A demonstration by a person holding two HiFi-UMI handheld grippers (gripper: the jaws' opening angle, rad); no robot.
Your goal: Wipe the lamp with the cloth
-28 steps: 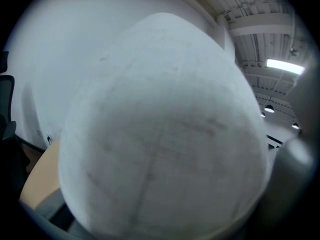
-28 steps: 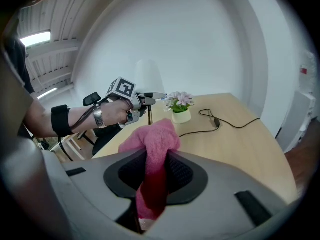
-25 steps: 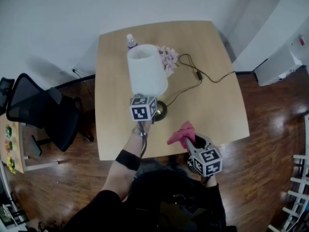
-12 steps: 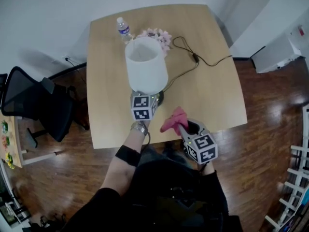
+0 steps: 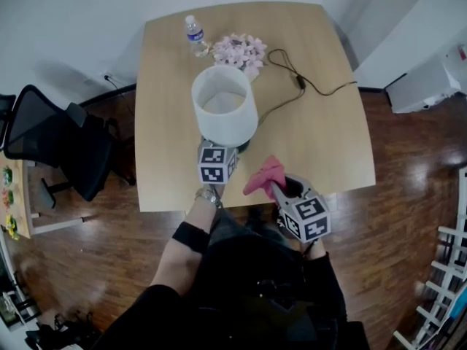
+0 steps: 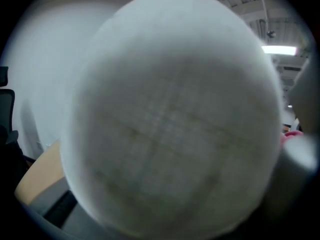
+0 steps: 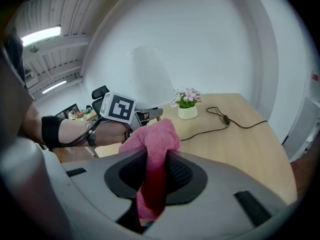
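pink cloth point(image 7: 150, 144) sits pinched in the right gripper point(image 5: 279, 189); the left gripper point(image 5: 217, 155), jaws just opening, shows no readable grip, so wiping could topple the lamp point(image 5: 225, 108).

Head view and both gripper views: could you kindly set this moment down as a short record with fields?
lamp: white, upright on the table, cord trailing away
left gripper: close under the shade; jaws have just been opening; what is between them does not show
right gripper: shut on the pink cloth, apart from the lamp
also on table: flowers, water bottle
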